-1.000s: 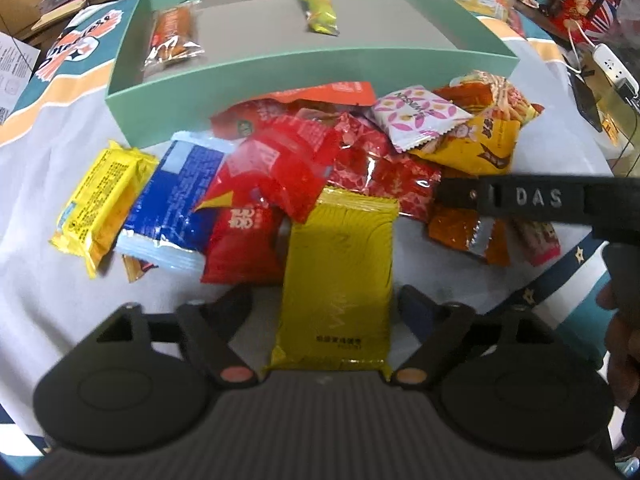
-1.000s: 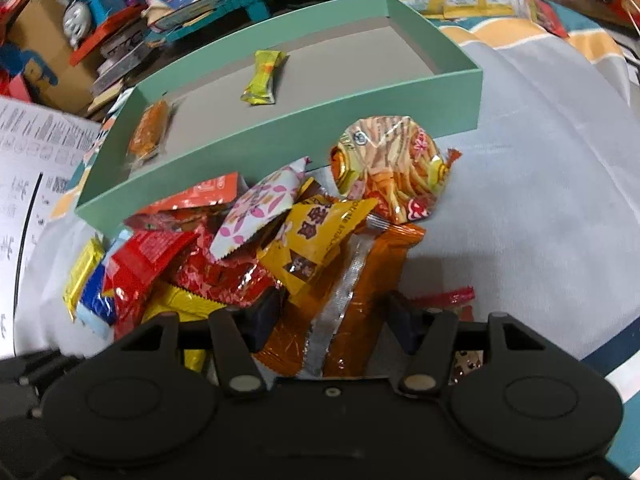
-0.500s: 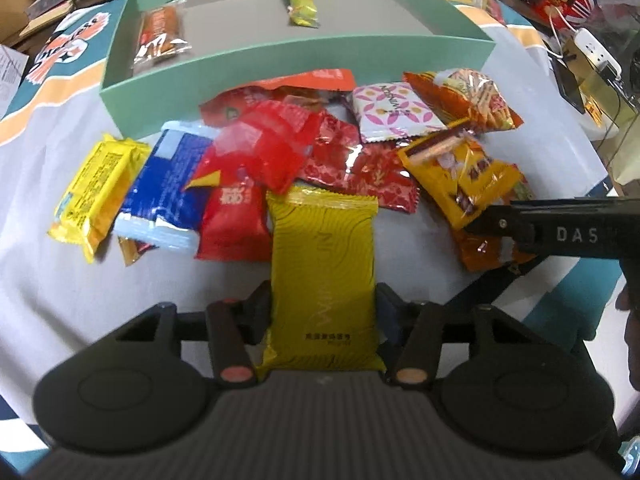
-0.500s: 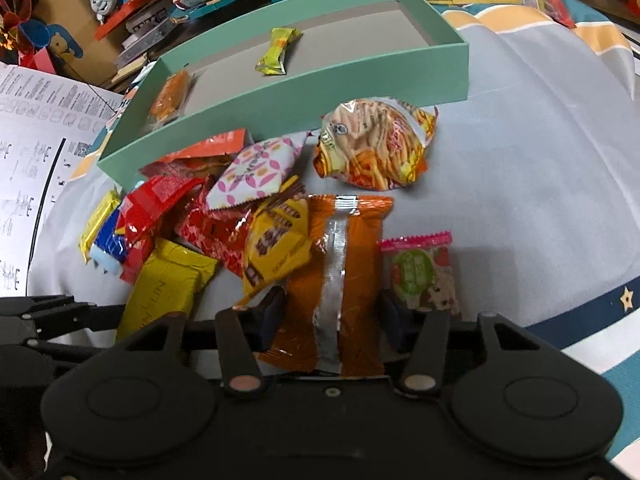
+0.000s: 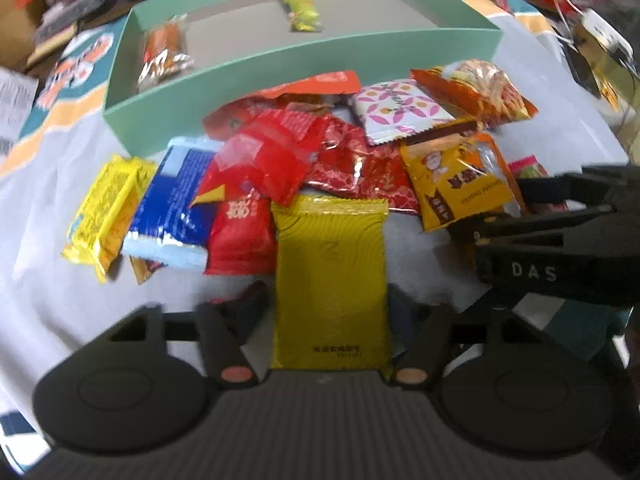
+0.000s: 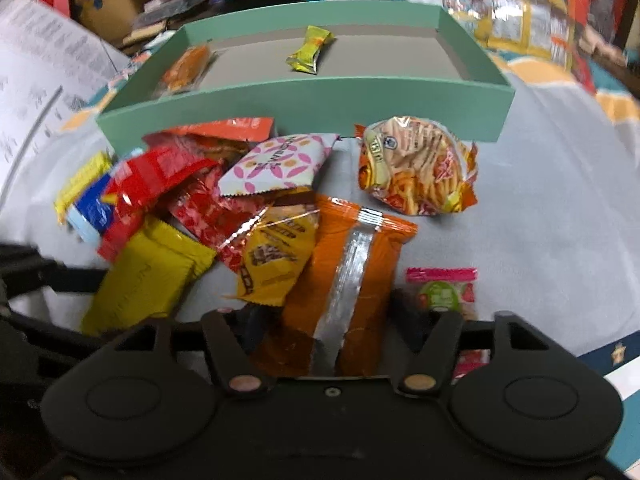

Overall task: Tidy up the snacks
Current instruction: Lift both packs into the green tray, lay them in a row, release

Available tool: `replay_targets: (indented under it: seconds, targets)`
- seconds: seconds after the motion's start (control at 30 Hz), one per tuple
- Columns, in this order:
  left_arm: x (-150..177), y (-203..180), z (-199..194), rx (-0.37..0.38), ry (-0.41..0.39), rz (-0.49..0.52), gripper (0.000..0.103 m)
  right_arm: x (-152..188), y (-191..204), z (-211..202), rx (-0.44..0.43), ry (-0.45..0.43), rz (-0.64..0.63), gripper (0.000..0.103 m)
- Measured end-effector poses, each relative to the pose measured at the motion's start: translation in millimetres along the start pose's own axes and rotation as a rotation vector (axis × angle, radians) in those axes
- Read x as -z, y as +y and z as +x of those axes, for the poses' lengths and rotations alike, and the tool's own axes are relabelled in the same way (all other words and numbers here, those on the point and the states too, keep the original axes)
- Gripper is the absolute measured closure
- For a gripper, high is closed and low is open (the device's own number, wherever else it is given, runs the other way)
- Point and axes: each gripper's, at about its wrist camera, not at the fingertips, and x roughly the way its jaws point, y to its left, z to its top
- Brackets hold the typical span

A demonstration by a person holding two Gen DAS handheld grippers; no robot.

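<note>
On a grey cloth (image 6: pixel 540 200) sits a long mint-green box (image 5: pixel 304 60), open-topped, holding a clear-wrapped orange snack (image 5: pixel 164 54) at its left end and a small yellow-green candy (image 5: pixel 302 10) near the middle. Just in front of the box lies a loose heap of snack packets. Nearest the left gripper (image 5: pixel 326 312), a yellow packet (image 5: pixel 332 276) lies lengthwise between the two fingers, which are closed against its sides. Nearest the right gripper (image 6: pixel 326 316), an orange packet with a silver seam (image 6: pixel 348 276) is likewise clamped between narrowly spaced fingers. A round bag of noodle sticks (image 6: pixel 420 164) lies apart, right of the heap, and a small pink-edged packet (image 6: pixel 444 290) sits just beside the right gripper's right finger.
</note>
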Motion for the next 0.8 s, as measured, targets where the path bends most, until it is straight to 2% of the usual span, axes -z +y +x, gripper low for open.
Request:
replay_targets:
  seconds: [0.13,0.43,0.6,0.8]
  targets:
    - [3,-7,-5,0.019,-0.007,0.035,0.052,2,-8,-12,-0.026,-0.006,0.042,0.05]
    - [4,2,-24,0.044,-0.044,-0.014,0.052,12,-26,-39,-0.041,-0.029,0.088,0.053]
    - [7,2,-22,0.03,-0.031,-0.015,0.052,21,-29,-34,-0.06,0.031,0.093,0.052]
    - [9,18,-11,0.044,0.007,-0.08,0.049,16,-25,-26,-0.082,0.057,0.098,0.049]
